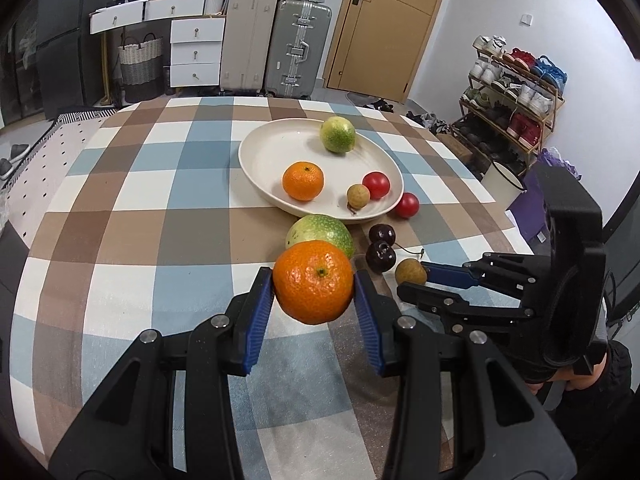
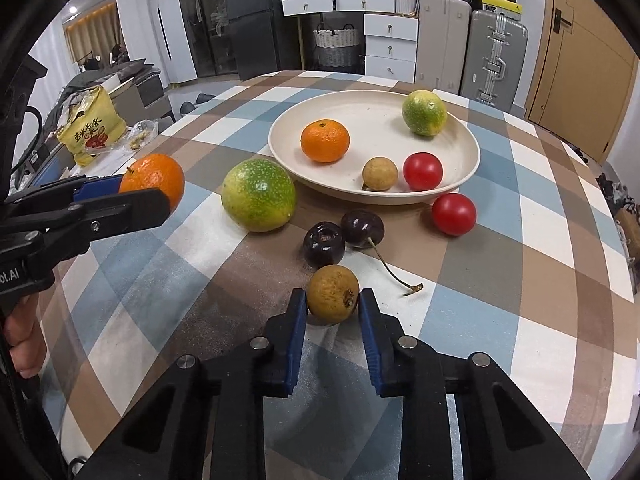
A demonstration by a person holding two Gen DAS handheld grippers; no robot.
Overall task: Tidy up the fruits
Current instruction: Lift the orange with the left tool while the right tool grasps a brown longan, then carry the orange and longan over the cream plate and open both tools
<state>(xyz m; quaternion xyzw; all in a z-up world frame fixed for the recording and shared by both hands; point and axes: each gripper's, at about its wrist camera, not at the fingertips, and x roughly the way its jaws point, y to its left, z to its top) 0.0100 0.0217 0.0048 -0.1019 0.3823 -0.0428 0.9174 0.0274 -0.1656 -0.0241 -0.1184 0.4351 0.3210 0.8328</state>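
My left gripper (image 1: 314, 280) is shut on an orange tangerine (image 1: 314, 292), held just above the checked tablecloth; from the right wrist view the same gripper (image 2: 148, 192) and tangerine (image 2: 154, 174) sit at the left. My right gripper (image 2: 333, 300) is shut on a small brown longan (image 2: 332, 292) close to the cloth, and in the left wrist view that gripper (image 1: 414, 280) pinches the longan (image 1: 408, 272). The cream plate (image 2: 360, 116) holds a tangerine (image 2: 325, 140), a green citrus (image 2: 424, 113), a longan (image 2: 380, 174) and a red tomato (image 2: 423, 171).
Loose on the cloth in front of the plate lie a large green citrus (image 2: 258, 195), two dark cherries (image 2: 324, 243) and a red tomato (image 2: 454, 214). A yellow snack bag (image 2: 90, 128) lies beyond the table's left edge. Suitcases, drawers and a shoe rack (image 1: 516, 100) stand behind.
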